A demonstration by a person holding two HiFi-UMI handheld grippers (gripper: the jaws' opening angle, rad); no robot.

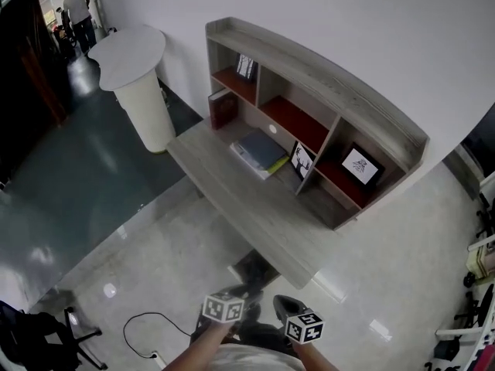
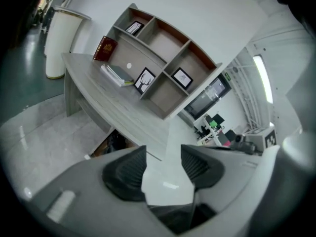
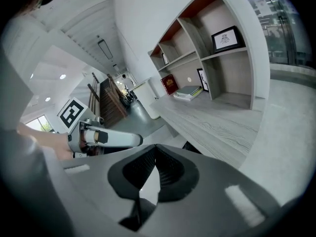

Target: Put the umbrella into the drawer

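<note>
1. Scanning the head view: the left hand-held gripper (image 1: 236, 294) and the right hand-held gripper (image 1: 285, 306) sit at bottom centre. The bench (image 1: 247, 207) runs diagonally across mid-frame, and no umbrella lies on its top. A dark shape (image 1: 254, 267) shows under the bench's near edge, just above the left hand-held gripper and nearer to it than to the right one. It may be the umbrella lying in the drawer, but this is unconfirmed and its long axis is unreadable.
2. Left gripper view: the jaws stand partly spread (image 2: 163, 157) with only floor (image 2: 44, 137) between the pads; nothing is held or touched. The dark shape (image 2: 114, 141), with a brownish edge beside it, lies up and to the left of the jaws.
3. Right gripper view: the pads are pressed together at their tips (image 3: 155, 154) and pinch nothing. The dark shape (image 3: 193, 147) peeks out below the bench edge, just up and to the right.
</note>
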